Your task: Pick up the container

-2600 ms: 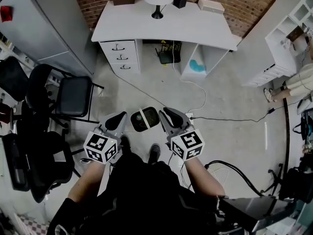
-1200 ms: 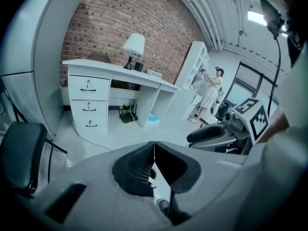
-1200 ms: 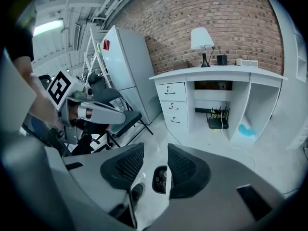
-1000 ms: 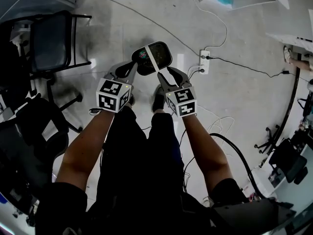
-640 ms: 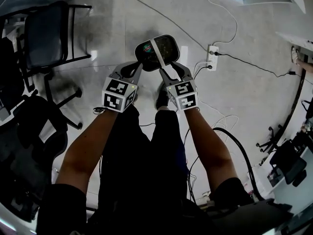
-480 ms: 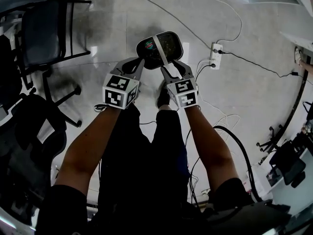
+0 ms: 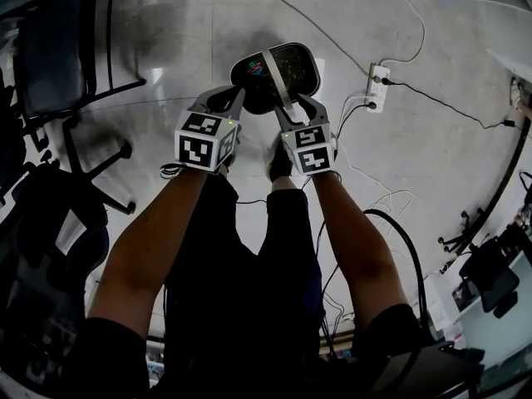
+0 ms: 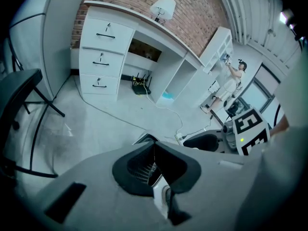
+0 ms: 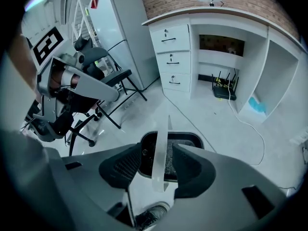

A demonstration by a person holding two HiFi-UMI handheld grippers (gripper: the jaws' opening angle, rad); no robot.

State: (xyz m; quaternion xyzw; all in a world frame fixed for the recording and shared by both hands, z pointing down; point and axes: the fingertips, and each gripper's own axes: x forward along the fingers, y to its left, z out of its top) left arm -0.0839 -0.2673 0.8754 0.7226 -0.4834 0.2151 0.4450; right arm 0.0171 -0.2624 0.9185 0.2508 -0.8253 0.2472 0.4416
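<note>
Near rim of the container (image 7: 287, 65) covered in the head view by both claw tips, so contact there impossible to judge; colourful patch in its left half too small to read. One container, dark and oval, lying on the floor (image 7: 432, 165) just beyond the person's feet, crossed by one pale strap (image 9: 162, 138) over its middle. Two claws, each carrying one marker cube (image 7: 204, 138) printed with black-and-white square patterns. Clenched, the left claw (image 8: 154, 150), pads meeting tip to tip, poised at the container's near left edge, that edge reduced to a sliver past the jaw in the left gripper view. Released, the right claw (image 9: 160, 158), jaws just now spreading wider, astride the strap with dark mesh showing on either side and the pads clear of it. To the right, one white power strip (image 7: 376, 86) holding two plugs. Far off, one white bench (image 8: 126, 14) bearing one lamp (image 8: 162, 7), three drawers (image 8: 103, 57) stacked at its left end. At far left, one black chair (image 7: 58, 44), cut off at the edge of view.
</note>
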